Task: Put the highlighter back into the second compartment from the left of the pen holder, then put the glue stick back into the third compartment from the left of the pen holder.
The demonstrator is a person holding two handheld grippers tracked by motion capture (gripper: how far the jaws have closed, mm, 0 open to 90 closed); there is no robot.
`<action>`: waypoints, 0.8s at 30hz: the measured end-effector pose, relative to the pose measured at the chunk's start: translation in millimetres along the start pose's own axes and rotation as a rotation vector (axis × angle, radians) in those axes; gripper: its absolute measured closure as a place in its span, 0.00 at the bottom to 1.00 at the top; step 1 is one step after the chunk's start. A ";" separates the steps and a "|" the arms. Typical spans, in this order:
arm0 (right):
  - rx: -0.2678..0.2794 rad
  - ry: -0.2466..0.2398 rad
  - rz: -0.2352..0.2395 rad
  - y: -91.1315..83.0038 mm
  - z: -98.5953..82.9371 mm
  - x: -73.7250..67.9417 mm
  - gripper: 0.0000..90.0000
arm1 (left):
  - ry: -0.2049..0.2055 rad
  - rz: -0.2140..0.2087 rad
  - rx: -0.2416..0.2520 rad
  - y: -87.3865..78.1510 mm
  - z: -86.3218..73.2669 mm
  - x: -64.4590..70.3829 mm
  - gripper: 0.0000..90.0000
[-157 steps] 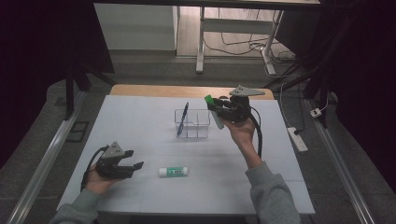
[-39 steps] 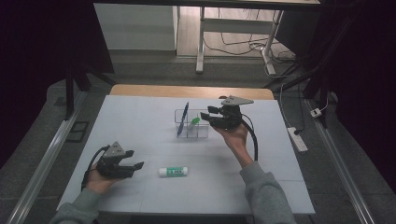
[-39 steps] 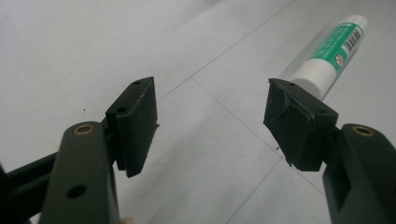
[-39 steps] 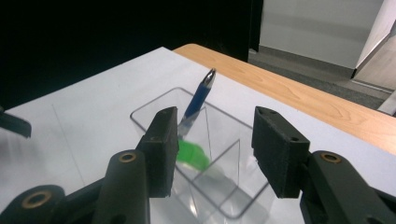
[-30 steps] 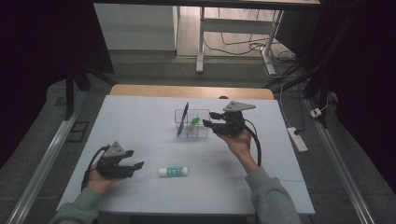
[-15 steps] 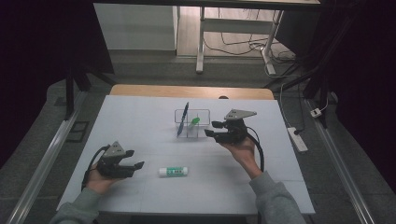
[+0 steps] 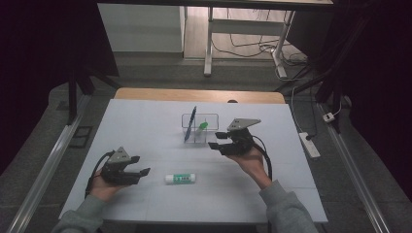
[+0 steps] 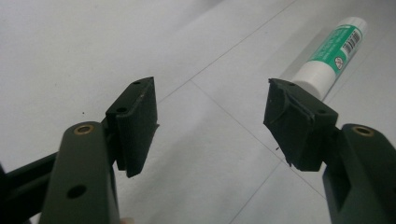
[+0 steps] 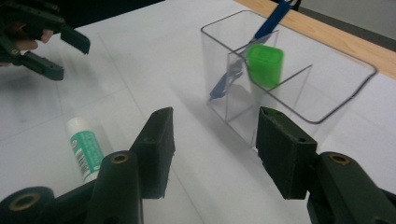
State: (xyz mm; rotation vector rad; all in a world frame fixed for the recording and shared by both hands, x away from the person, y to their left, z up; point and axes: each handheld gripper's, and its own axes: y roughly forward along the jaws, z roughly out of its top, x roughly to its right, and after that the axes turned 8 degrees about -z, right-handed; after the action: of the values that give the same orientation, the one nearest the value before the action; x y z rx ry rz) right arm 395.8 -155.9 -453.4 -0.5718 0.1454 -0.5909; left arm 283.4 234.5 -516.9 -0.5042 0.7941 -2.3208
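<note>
The glue stick [image 7: 180, 178] lies flat on the tabletop [image 7: 145, 121], pointing sideways, just right of the left tool [image 7: 141, 165]. Both tools are wide open and empty; the right tool [image 7: 216, 140] is farther.
</note>
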 end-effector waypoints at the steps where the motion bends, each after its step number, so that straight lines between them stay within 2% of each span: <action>1: -0.010 -0.010 0.004 0.6 0.5 -1.7 0.51 | 0.001 0.000 -0.001 0.4 0.1 -0.1 0.38; 13: -0.081 -0.078 0.062 9.0 6.0 -17.1 0.49 | 0.004 -0.001 -0.004 0.9 0.2 0.2 0.38; 24: -0.159 -0.145 0.108 23.9 8.1 -34.8 0.49 | 0.006 0.000 -0.002 0.6 0.4 0.2 0.38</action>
State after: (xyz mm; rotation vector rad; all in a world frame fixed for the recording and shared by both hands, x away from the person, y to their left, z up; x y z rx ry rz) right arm 381.0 -116.1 -460.8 -0.7534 0.0864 -0.4335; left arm 283.7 233.8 -517.0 -0.4987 0.7998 -2.3221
